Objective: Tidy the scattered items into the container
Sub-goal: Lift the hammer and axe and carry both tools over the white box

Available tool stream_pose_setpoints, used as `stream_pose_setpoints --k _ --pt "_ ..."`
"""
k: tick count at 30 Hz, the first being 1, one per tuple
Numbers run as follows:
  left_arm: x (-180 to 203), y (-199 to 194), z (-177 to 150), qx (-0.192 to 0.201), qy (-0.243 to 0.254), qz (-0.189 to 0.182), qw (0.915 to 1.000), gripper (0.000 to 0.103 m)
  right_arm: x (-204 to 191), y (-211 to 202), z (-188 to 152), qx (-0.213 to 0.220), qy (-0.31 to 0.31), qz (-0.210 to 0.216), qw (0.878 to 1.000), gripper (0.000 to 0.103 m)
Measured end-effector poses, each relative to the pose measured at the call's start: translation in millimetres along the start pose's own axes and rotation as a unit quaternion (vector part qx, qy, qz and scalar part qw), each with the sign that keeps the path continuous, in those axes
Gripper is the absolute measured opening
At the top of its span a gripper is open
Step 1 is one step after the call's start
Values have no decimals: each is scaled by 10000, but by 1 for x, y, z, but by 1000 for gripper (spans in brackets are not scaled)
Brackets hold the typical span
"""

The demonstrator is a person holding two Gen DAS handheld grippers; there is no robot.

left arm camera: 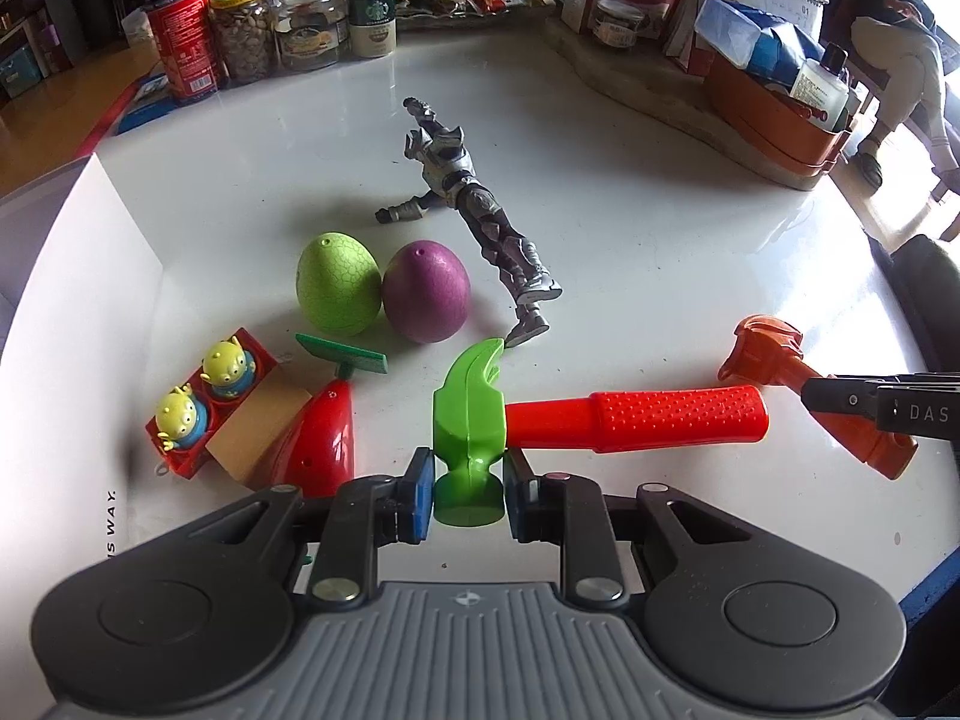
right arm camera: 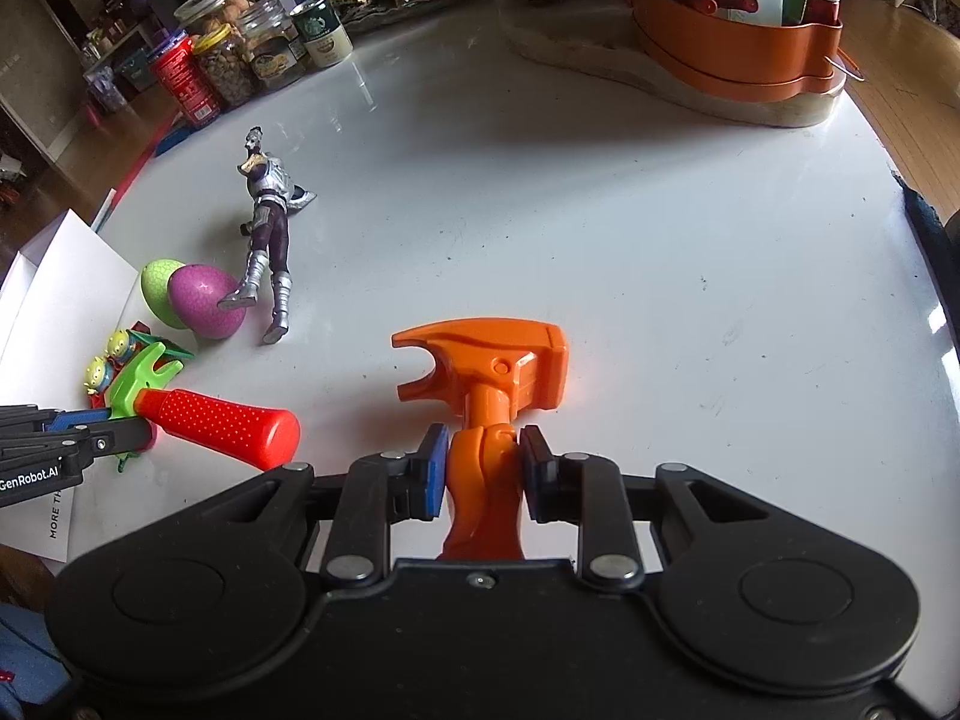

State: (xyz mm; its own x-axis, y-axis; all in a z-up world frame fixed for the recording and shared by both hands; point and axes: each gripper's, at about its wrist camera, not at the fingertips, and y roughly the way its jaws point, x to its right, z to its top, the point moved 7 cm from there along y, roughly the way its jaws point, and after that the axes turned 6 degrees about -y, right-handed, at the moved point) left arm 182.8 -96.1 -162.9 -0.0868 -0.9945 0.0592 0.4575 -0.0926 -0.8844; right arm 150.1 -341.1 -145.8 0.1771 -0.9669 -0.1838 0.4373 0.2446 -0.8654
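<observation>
Left gripper [left arm camera: 468,495] clamped on the head of the green hammer [left arm camera: 471,414], blue pads [left arm camera: 420,498] pressed to both sides; red handle [left arm camera: 648,420] sticking out to its right across the white table [left arm camera: 660,240]. Just ahead, green egg [left arm camera: 339,283] and purple egg [left arm camera: 427,292] touching each other; silver figure [left arm camera: 474,204] lying beyond them. Ahead-left, red carrot toy [left arm camera: 321,447] beside two little aliens [left arm camera: 204,396] in a red tray. White box wall [left arm camera: 78,312] at far left.

Right gripper [right arm camera: 485,465] closed narrow around the neck of the orange hammer [right arm camera: 486,372], head pointing forward, resting on the table. Well ahead to its right, orange basket [right arm camera: 732,54] with bottles. Jars [right arm camera: 264,48] far ahead-left.
</observation>
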Motion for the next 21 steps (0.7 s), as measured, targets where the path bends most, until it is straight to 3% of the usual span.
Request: stream_pose_setpoints --k 6,13,16,19,21 --pt "-2 -4 -1 24 2 -22 10000 24 -3 -2 3 22 34 75 10000 27" --pt "-4 6 -9 -85 -2 -50 10000 24 -15 29 -22 -510 -583 -261 9967 28" --pt "-7 12 -13 -144 -34 -76 9999 24 -17 39 -20 -449 -821 -510 9943 37" --pt "-10 16 -13 -174 -40 -91 9998 24 -18 46 -12 -361 -873 -673 9933 65" --pt "-11 18 -13 -187 -60 -108 9998 24 -20 50 -7 -290 -970 -770 9919 65"
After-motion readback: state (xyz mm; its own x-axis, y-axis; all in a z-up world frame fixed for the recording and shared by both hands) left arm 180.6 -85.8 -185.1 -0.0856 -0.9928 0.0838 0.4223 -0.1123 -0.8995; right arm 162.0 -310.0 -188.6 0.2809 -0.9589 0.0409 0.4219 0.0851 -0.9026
